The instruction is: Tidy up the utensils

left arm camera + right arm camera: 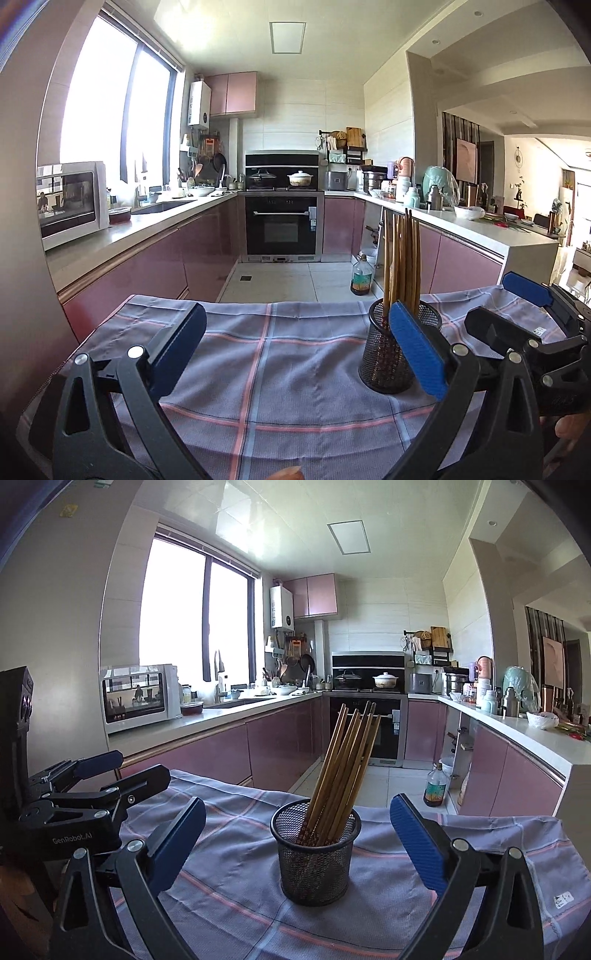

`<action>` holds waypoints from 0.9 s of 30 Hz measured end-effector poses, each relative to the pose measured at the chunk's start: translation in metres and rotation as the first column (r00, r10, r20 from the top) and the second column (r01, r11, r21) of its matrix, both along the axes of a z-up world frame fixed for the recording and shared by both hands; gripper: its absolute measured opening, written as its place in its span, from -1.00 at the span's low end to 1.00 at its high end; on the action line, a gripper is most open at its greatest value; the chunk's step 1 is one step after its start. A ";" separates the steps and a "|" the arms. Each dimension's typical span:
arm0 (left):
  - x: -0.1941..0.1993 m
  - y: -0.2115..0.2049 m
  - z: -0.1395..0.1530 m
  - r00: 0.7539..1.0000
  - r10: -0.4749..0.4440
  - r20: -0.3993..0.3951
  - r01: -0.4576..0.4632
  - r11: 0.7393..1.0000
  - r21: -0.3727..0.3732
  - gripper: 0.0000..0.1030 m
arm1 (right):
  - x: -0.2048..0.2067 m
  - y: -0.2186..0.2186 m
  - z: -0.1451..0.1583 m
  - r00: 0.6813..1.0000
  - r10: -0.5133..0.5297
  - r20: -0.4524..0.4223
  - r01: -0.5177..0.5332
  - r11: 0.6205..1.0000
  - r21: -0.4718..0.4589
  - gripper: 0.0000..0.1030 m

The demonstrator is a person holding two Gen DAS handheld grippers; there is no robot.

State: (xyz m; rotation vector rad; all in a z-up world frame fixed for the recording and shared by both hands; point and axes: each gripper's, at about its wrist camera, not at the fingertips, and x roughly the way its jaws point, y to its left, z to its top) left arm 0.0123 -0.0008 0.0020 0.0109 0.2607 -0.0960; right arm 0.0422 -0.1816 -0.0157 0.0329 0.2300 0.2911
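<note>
Chopsticks stand bundled in the mesh cup, leaning toward the stove, and the cup sits upright on the checked cloth. No loose utensil shows on the cloth in either view, so the sorting looks finished, or close to it. Both tools are released: the right gripper has its jaws spread wide to either side of the cup without touching it, and the left gripper gapes over bare cloth just left of the cup. Beyond the table, an oil bottle stands on the floor by the cabinets. Nothing blocks either tool except the other one, close alongside.
</note>
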 end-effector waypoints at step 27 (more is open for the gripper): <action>-0.023 0.008 0.020 0.998 0.034 0.060 -0.034 0.999 -0.014 0.89 | -0.012 -0.002 0.004 0.999 0.009 0.040 -0.010 0.999 0.034 0.87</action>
